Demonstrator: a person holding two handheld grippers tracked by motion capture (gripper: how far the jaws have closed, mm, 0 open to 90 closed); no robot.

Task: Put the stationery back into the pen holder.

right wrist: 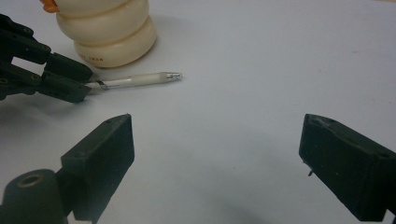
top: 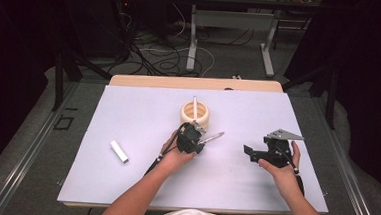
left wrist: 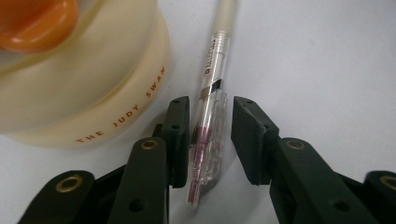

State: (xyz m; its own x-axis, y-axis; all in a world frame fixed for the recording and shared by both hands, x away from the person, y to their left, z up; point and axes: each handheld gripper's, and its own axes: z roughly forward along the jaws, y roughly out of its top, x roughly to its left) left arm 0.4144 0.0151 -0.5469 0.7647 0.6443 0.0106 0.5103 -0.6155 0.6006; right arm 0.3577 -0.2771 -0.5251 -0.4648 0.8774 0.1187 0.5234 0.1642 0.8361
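Far out at nine o'clock on the white table (top: 122, 203) lies a small white cap (top: 119, 151), well apart from everything else. Moving right, my left hand (top: 175, 154) holds my left gripper (top: 200, 138) near the table's middle. In the left gripper view its jaws stand a little apart on either side of a clear pen (left wrist: 208, 126) with a pink core; one jaw sits right against the barrel and the other stands just off it, so I am not pinching it. The pen lies flat on the table and points away toward one o'clock, its frosted end and metal tip (right wrist: 173, 74) reaching past the jaws. Just beside the pen, at eleven o'clock from my left gripper, stands a cream ribbed holder (top: 195, 115) with orange lettering on its base, and a thin stick rises out of it. Further right, at three o'clock, my right hand (top: 282, 168) holds my right gripper (top: 249, 152) above bare table. Its jaws are spread wide and hold nothing.
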